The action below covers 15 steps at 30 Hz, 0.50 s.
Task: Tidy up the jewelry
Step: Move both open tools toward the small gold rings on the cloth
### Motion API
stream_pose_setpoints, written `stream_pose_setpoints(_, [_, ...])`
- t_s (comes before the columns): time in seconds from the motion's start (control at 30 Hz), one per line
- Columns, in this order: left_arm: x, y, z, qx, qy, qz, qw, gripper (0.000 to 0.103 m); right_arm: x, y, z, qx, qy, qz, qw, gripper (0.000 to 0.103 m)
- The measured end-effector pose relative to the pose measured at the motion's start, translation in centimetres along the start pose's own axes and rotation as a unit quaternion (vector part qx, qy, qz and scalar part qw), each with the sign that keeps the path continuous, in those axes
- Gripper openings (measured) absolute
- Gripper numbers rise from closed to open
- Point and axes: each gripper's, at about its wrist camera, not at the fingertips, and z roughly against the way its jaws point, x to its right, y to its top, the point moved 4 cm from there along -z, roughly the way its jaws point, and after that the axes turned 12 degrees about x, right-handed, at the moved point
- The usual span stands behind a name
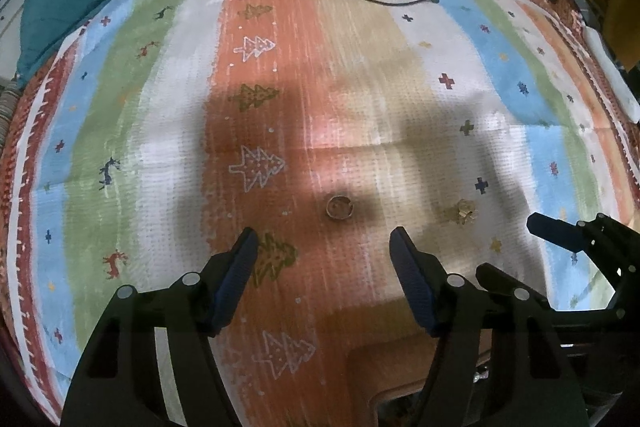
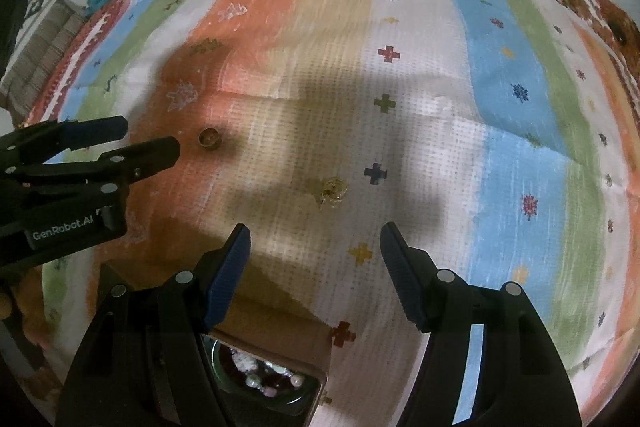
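Two pieces of jewelry are seen lying apart on the striped cloth (image 1: 360, 75): a small gold ring (image 1: 339, 207) on the orange stripe and a crumpled gold piece, poss. an earring or chain (image 2: 331, 189), on the pale stripe to its right. The ring is found straight ahead of the left gripper (image 1: 323, 242), centred btwn its fingers and just beyond the tips; no long axis, being round. The gold piece lies likewise ahead of the right gripper (image 2: 314, 237), approx. centred. Each item is thus nearer its own hand. Both sets of fingers are spread, nothing held, nothing touched. A jewelry box (image 2: 272, 383) is partly visible below the right gripper, prob. the destination.
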Motion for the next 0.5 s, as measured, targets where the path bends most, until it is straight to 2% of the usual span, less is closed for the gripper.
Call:
stream_pose_setpoints(0.2, [-0.2,0.2,-1.4,-0.012,-0.001,0.003,0.9999,0.060,0.4,0.3,-1.4,-0.011,-0.009,0.003,1.000,0.064])
stream_pose_setpoints(0.5, [-0.1,0.6,-2.7,-0.022,-0.003,-0.002,0.9997,0.058,0.7,0.8,-3.2,-0.026,-0.008,0.002,1.000,0.058])
